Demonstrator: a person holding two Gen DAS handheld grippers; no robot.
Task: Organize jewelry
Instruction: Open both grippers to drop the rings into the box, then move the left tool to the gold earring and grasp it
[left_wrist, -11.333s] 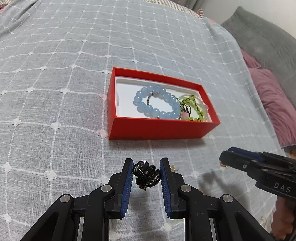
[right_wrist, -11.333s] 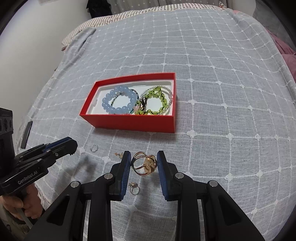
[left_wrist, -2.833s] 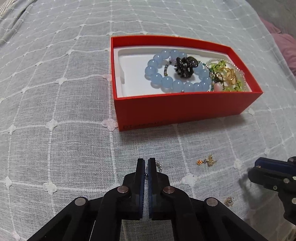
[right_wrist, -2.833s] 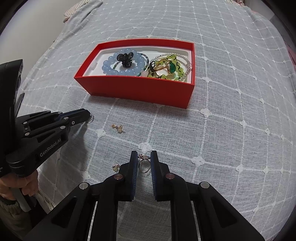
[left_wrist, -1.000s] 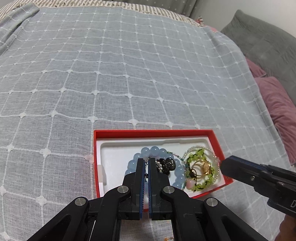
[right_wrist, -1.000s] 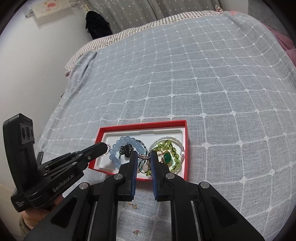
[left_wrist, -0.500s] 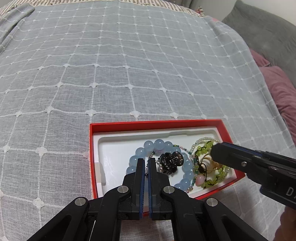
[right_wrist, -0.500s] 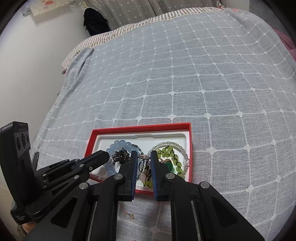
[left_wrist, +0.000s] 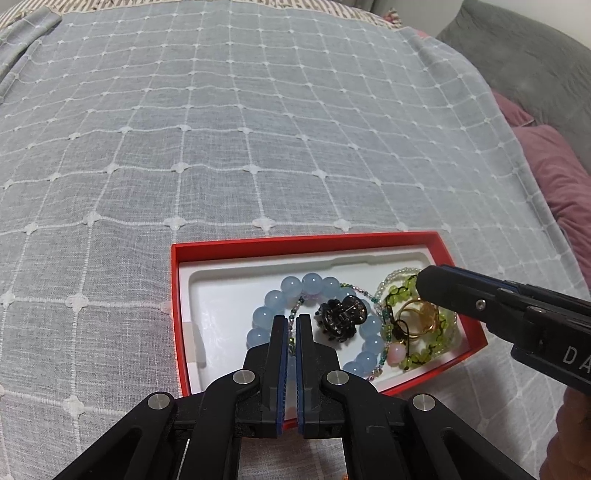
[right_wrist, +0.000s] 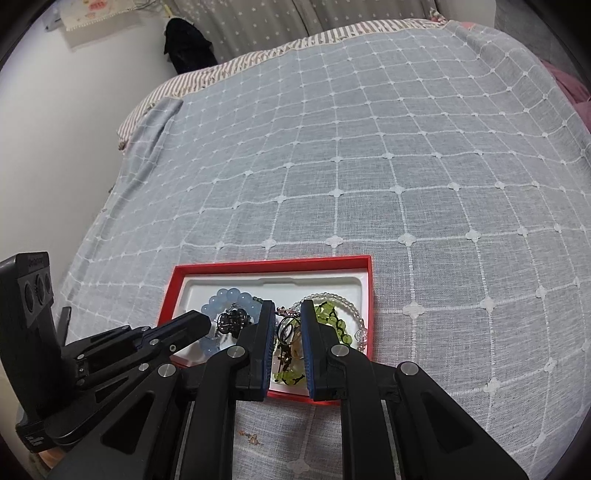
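Note:
A red jewelry box (left_wrist: 303, 242) (right_wrist: 273, 264) with a white liner lies on the bed. It holds a blue bead bracelet (left_wrist: 312, 283) (right_wrist: 231, 295), a black hair claw (left_wrist: 341, 319) (right_wrist: 232, 321), a green bead bracelet (left_wrist: 399, 295) (right_wrist: 332, 317) and a gold ring (left_wrist: 417, 317). My left gripper (left_wrist: 291, 325) is nearly shut on a tiny ring over the box's left half. My right gripper (right_wrist: 289, 314) is slightly parted over the box's right half, with a small ring (right_wrist: 288, 326) between its fingers.
The bed is covered with a grey checked spread (left_wrist: 258, 129). Pink and grey cushions (left_wrist: 554, 166) lie at the right. A small gold earring (right_wrist: 251, 437) lies on the spread in front of the box. A wall (right_wrist: 55, 129) borders the left bed edge.
Both grippers moved forward and lower over the box. The right gripper's fingers have spread apart a little around the small ring.

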